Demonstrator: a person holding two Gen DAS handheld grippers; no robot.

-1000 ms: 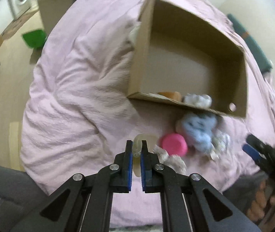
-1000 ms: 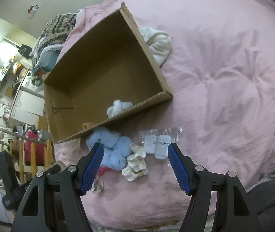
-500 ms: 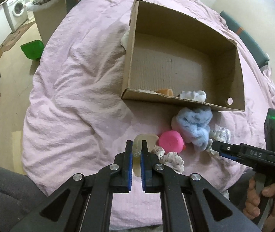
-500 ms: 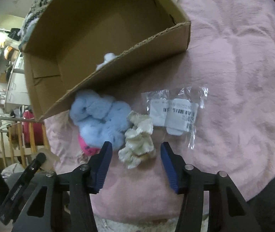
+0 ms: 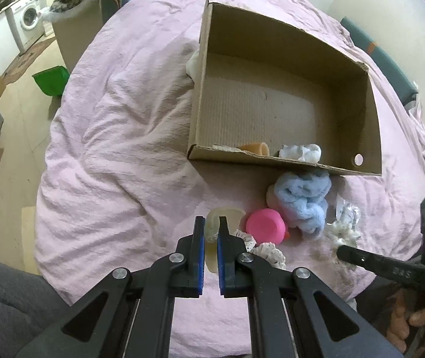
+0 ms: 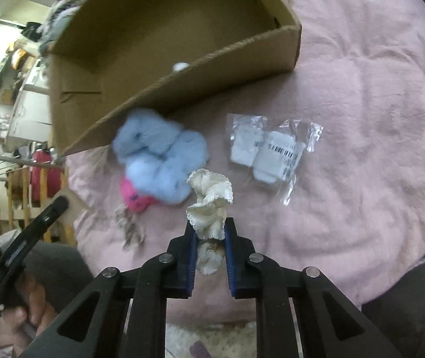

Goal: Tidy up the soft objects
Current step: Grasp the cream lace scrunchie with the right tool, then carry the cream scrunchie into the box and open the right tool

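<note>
The right gripper (image 6: pixel 209 232) is pinching the cream scrunchie (image 6: pixel 209 205), clear of the cardboard box (image 6: pixel 200 74) edge; the left gripper (image 5: pixel 211 232) is holding pressed together above open pink duvet (image 5: pixel 116 149).

Cream ruffled scrunchie (image 6: pixel 209 205) crumpled on the pink bed (image 6: pixel 361 119), beside fluffy blue scrunchie (image 6: pixel 161 155) before open cardboard box (image 6: pixel 182 83)

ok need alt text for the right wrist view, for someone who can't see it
The right gripper is shut on a cream ruffled scrunchie above a pink bedcover. Behind it lie a fluffy blue scrunchie, a clear plastic packet and an open cardboard box; the left gripper enters at lower left.
</note>
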